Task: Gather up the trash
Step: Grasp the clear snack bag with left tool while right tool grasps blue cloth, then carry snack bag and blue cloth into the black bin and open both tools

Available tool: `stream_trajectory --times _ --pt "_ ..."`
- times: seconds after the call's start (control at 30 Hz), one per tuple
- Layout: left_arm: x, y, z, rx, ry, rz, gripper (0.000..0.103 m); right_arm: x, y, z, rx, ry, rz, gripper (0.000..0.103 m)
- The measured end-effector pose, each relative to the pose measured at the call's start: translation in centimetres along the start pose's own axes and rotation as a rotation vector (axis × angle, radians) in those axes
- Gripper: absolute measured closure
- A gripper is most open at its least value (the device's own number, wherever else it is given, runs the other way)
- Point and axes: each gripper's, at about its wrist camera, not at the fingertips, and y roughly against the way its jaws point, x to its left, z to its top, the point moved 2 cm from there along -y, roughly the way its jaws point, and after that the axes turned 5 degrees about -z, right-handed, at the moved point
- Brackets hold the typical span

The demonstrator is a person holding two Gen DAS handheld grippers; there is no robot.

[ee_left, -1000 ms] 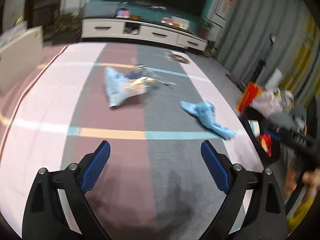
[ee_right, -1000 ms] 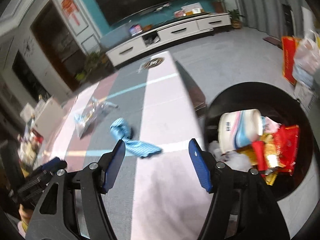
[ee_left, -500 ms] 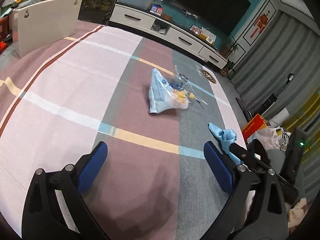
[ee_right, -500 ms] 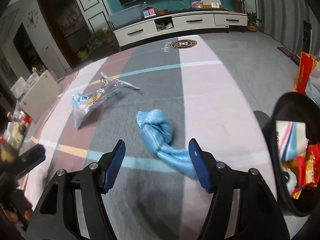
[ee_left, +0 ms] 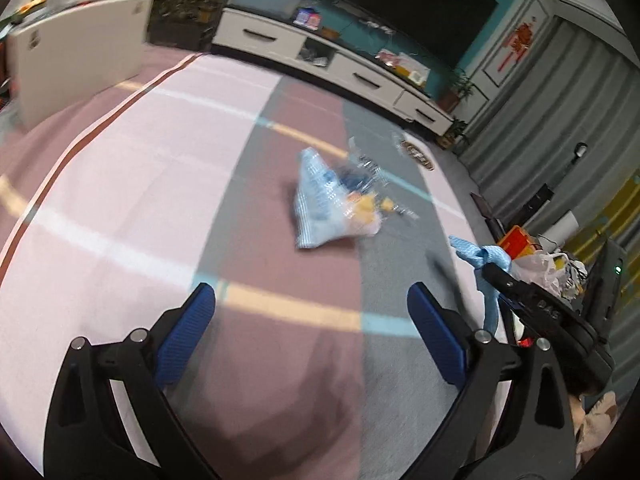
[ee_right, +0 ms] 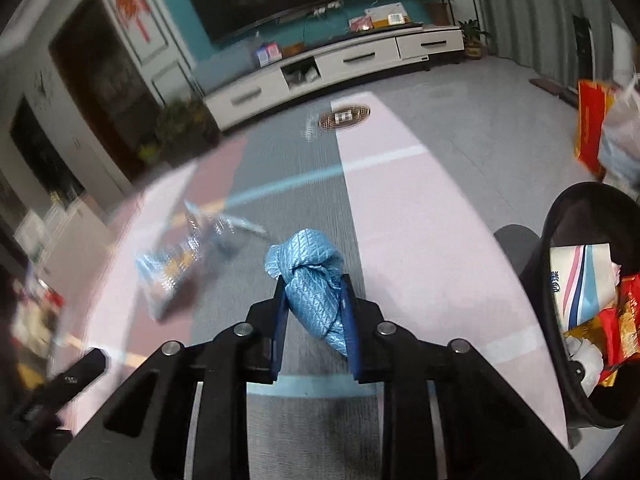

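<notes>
One blue cloth clamped in right gripper | one plastic bag | left gripper apart

Between my right fingers sits the knotted cloth, with the crinkled wrapper on the carpet at ten o'clock, the trash bin at three, and the TV cabinet far off at twelve.

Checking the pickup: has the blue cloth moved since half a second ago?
Yes. The blue cloth lay flat on the striped carpet; now the right tongs, just closed, pinch it.
</notes>
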Motion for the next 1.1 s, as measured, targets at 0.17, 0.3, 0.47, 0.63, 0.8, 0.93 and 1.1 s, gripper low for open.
stream_trajectory --times 0.17,0.3,0.47,0.63,0.8,0.93,1.1 --pt "0.0 -1.9 3.3 -0.025 0.032 -0.036 0.007 0.4 0.3 0.0 0.006 -0.010 0.034 0.077" --pt "-0.2 -4.3 5.2 -0.014 0.038 -0.005 0.025 0.6 0.2 -0.1 0.016 -0.005 0.036 0.077" --pt "0.1 -6.9 5.8 0.010 0.013 0.045 0.032 0.0 0.2 0.0 0.018 -0.023 0.037 0.077" --pt "1.0 -8.5 4.7 0.055 0.039 0.037 0.074 -0.3 0.4 0.0 0.014 -0.018 0.024 0.077" --pt "0.1 -7.5 3.6 0.064 0.002 0.039 0.090 -0.3 0.6 -0.3 0.013 -0.014 0.018 0.077" --pt "-1.9 -4.3 2.5 0.035 -0.065 0.023 0.091 0.1 1.1 -0.5 0.007 -0.003 0.028 0.077" --pt "-4.3 -0.4 0.7 0.005 -0.142 0.028 0.091 0.5 2.4 -1.0 -0.004 0.022 0.042 0.077"
